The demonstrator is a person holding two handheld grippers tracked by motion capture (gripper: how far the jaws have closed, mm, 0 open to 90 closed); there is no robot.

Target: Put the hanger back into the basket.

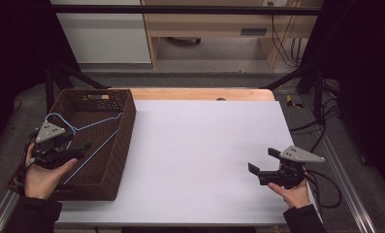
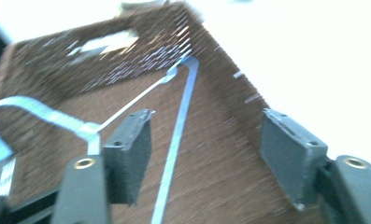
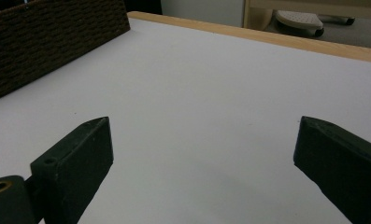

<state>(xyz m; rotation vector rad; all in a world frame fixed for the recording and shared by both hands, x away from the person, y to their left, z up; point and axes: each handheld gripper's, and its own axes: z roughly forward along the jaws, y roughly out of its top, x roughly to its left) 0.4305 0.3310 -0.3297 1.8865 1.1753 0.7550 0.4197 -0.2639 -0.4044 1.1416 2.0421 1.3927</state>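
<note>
Blue hanger (image 2: 176,140) flat in woven basket (image 1: 124,127), long bar running away between the wide, empty jaws of left gripper (image 2: 206,154), hook (image 2: 5,126) curving to their left. Right gripper (image 3: 202,154) over bare white tabletop (image 3: 197,93), jaws wide, gripping nothing.

The surface (image 1: 209,155) is covered in white, with a light wooden strip (image 1: 200,93) bare along its far edge. Beyond that edge lies grey floor (image 1: 204,60). A white cabinet (image 1: 105,34) stands at the far left and a light wooden cabinet (image 1: 214,24) beside it. Black cables (image 1: 284,43) hang at the far right. A black frame bar (image 1: 180,9) crosses overhead. Both sides are dark.
</note>
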